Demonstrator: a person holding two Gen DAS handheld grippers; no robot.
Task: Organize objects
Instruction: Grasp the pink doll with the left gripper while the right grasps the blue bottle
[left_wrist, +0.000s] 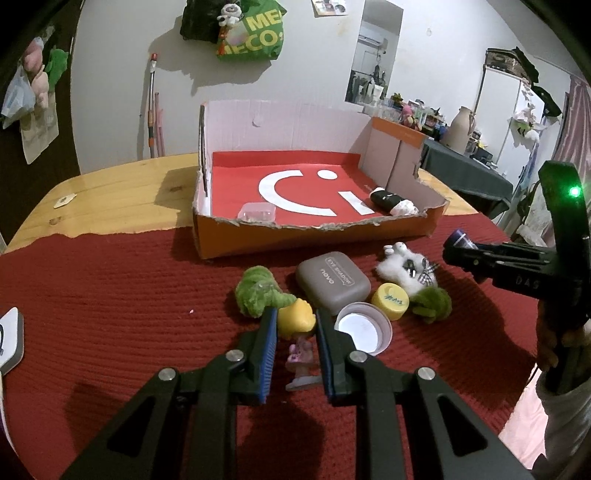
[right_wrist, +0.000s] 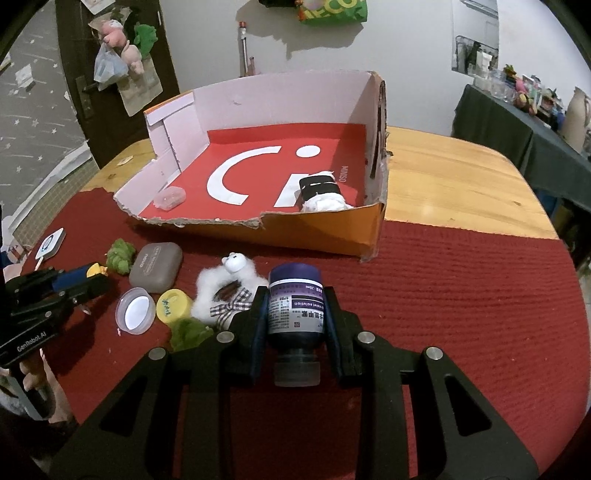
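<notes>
Both grippers hold cargo near the torn orange cardboard box (right_wrist: 325, 236): the right gripper (right_wrist: 295, 314) clamps a small, rigid, slippery purple-capped bottle (right_wrist: 295, 306) by its body; the left gripper (left_wrist: 295, 325) pinches a light yellow-headed figurine (left_wrist: 297, 321).

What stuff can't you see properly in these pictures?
- Left wrist view: the yellow-headed toy in the left gripper; the fingers hide its sides.
- Right wrist view: the purple bottle label, too small to read.
- Both views: the clear little box, its contents blurred.
</notes>
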